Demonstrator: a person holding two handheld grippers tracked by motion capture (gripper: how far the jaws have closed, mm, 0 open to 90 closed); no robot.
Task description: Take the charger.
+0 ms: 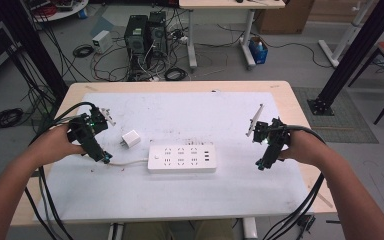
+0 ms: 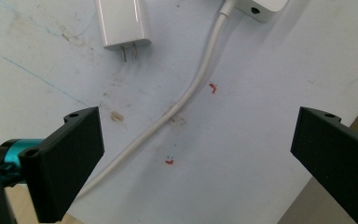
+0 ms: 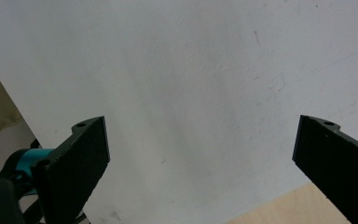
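A white power strip (image 1: 181, 158) lies in the middle of the white mat (image 1: 180, 112), its white cable (image 1: 127, 162) running left. A small white plug adapter (image 1: 130, 139) lies just left of the strip and behind the cable. My left gripper (image 1: 105, 159) hovers over the cable's left end, open and empty. The left gripper view looks down on the cable (image 2: 186, 98), the adapter (image 2: 122, 22) with its two prongs, and a corner of the strip (image 2: 262, 7); its gripper (image 2: 198, 149) holds nothing. My right gripper (image 1: 261, 164) hangs open over bare mat, right of the strip, also wide and empty (image 3: 200, 158).
The mat covers most of a light wooden table (image 1: 290, 95). Small red marks (image 2: 212, 87) dot the mat near the cable. Behind the table, computer towers (image 1: 145, 35) and tangled cables sit on the floor. Black frame posts (image 1: 352, 50) stand at both sides.
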